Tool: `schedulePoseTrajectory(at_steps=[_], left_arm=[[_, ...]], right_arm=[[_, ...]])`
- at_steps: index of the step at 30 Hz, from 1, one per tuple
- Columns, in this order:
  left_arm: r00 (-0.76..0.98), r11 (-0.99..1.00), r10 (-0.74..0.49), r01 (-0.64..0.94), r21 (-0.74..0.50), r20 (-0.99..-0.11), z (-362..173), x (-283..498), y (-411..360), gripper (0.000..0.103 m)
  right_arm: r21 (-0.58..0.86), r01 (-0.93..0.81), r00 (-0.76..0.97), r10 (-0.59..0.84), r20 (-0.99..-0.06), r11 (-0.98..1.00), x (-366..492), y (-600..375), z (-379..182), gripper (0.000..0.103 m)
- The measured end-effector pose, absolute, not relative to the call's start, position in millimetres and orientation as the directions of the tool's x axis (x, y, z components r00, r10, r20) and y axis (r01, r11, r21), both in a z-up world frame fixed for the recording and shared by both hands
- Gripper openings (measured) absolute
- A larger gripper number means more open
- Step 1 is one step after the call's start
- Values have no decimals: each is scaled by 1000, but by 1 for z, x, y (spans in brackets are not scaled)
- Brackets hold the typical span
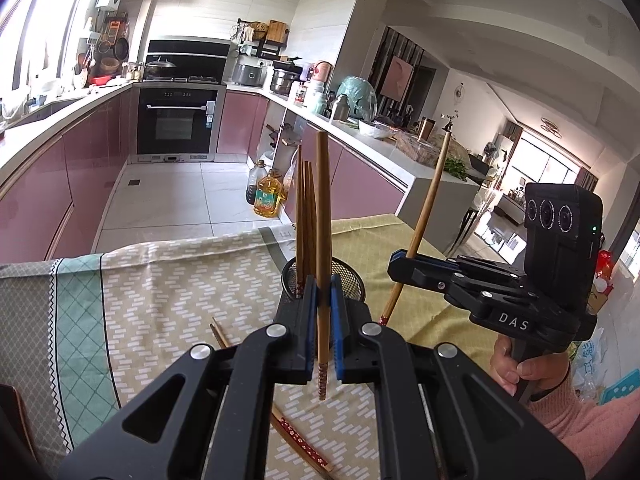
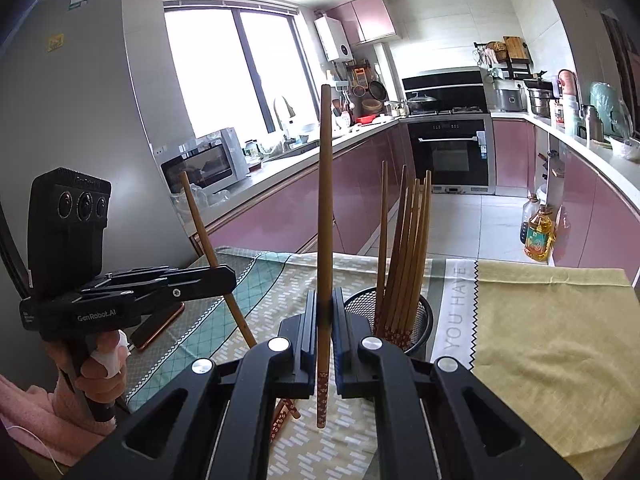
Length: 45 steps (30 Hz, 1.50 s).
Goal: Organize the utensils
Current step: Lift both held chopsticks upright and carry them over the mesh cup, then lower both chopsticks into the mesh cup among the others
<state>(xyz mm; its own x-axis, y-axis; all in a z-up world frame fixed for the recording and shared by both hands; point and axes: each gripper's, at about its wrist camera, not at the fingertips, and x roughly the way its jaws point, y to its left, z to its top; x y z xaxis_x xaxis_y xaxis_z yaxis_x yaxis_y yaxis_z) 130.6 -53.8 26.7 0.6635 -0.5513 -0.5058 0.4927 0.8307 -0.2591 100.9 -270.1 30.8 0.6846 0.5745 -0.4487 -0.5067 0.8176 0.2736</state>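
Observation:
My left gripper (image 1: 323, 294) is shut on a wooden chopstick (image 1: 322, 216), held upright just in front of the black mesh holder (image 1: 347, 276). The holder stands on the patterned tablecloth and has several chopsticks (image 2: 404, 256) in it. My right gripper (image 2: 324, 304) is shut on another upright chopstick (image 2: 325, 200), left of the holder (image 2: 424, 320). The right gripper also shows in the left wrist view (image 1: 404, 266), with its chopstick (image 1: 430, 200) tilted. The left gripper shows in the right wrist view (image 2: 224, 276). Loose chopsticks (image 1: 298, 440) lie on the cloth beneath the grippers.
The table carries a green and beige cloth (image 1: 160, 304) and a yellow cloth (image 2: 552, 340). A phone (image 2: 158, 326) lies on the table at the left. Kitchen counters, an oven (image 1: 176, 120) and oil bottles (image 1: 270, 196) on the floor lie beyond.

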Motion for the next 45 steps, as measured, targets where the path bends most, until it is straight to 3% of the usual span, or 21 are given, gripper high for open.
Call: schedulePoseTrajectory(at_steps=[22,45], left_arm=[[679,834,-542,506,-220,-496,41,136,-69,7],[719,824,-562,531,-199,-409,76,137,-77,7]], right_arm=[[258,-499,703,560,-438,828,113,-273,40,6],[236,-497,743,550,-383,835,133,-280,59,6]])
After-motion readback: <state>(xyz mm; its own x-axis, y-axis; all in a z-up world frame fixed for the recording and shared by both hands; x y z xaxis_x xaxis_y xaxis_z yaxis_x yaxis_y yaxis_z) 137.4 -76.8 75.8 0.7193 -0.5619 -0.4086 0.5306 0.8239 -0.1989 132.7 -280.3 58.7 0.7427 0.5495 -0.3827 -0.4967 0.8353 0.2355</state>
